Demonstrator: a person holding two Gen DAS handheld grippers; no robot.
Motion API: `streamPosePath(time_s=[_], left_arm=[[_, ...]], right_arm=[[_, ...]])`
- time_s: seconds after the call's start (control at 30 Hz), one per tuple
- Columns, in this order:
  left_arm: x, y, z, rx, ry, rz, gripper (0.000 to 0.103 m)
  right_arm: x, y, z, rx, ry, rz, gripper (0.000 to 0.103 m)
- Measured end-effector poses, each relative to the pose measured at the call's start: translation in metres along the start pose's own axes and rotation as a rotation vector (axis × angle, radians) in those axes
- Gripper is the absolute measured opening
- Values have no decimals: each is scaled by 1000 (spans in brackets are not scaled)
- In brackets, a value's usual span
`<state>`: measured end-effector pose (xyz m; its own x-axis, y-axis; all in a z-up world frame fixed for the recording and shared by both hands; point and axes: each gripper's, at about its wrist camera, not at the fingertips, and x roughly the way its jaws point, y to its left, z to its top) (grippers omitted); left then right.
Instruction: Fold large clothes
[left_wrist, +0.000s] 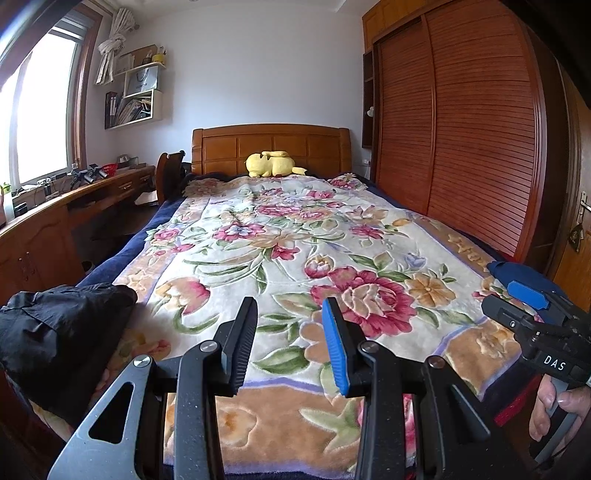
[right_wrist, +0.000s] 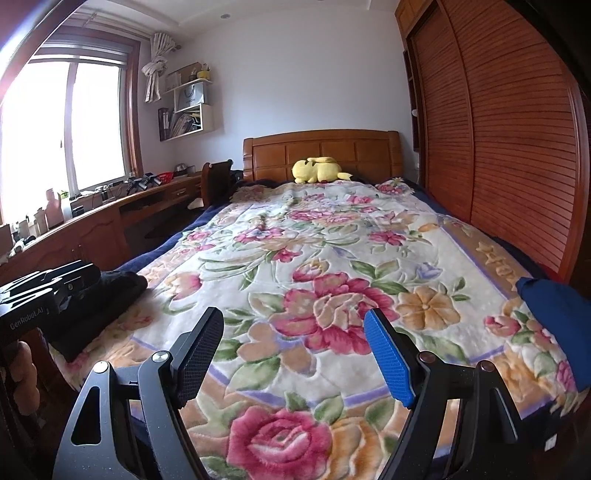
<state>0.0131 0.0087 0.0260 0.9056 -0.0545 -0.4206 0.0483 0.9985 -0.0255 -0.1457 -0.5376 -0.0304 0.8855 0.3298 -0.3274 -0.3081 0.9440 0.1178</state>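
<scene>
Black garment (left_wrist: 62, 328) lies bunched at near left edge of bed (left_wrist: 258, 236), blue garment (right_wrist: 554, 328) at near right edge; neither looks spread or folded, so I judge whole task left. My left claw (left_wrist: 290, 341) hovers over near end of floral blanket, jaws partly apart, empty. My right claw (right_wrist: 291, 354) hovers alongside, jaws wide, empty. Both point slightly down toward headboard.
</scene>
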Motion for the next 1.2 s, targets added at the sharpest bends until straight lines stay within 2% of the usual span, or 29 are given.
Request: streamPosePath(time_s=[1.2], left_arm=[[0, 1, -4, -1, -3, 2, 37]], right_arm=[[3, -1, 1, 6, -12, -2, 80]])
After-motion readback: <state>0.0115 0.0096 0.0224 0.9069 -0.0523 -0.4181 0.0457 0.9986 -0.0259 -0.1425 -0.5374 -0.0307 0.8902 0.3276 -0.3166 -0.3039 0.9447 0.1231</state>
